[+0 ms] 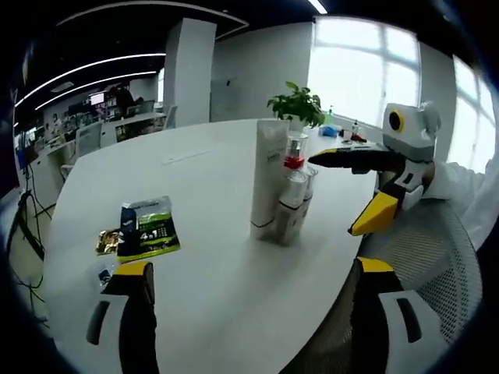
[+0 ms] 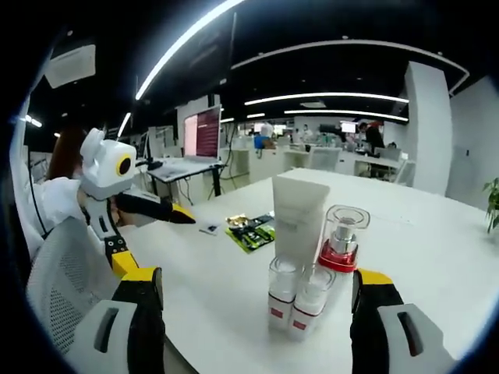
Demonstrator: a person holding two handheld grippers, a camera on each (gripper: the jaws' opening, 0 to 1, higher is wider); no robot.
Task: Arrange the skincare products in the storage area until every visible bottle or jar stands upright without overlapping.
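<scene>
Right gripper view: a tall tube (image 2: 299, 212), a red-collared bottle (image 2: 343, 238) and two small bottles (image 2: 299, 300) are seen upright, clustered near the table's (image 2: 437, 249) edge. Both hand-held grippers (image 2: 257, 312) (image 1: 253, 312) are held open, empty; arrangement is judged nearly finished.

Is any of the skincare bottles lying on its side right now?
No: the white tube, red-collared bottle and two small bottles all stand upright.

open-plan office, rows of desks (image 2: 327, 160) with monitors (image 2: 201, 132), strip ceiling lights (image 2: 343, 96), mesh office chair (image 1: 437, 265), big white meeting table (image 1: 210, 288), large windows (image 1: 366, 58)
</scene>
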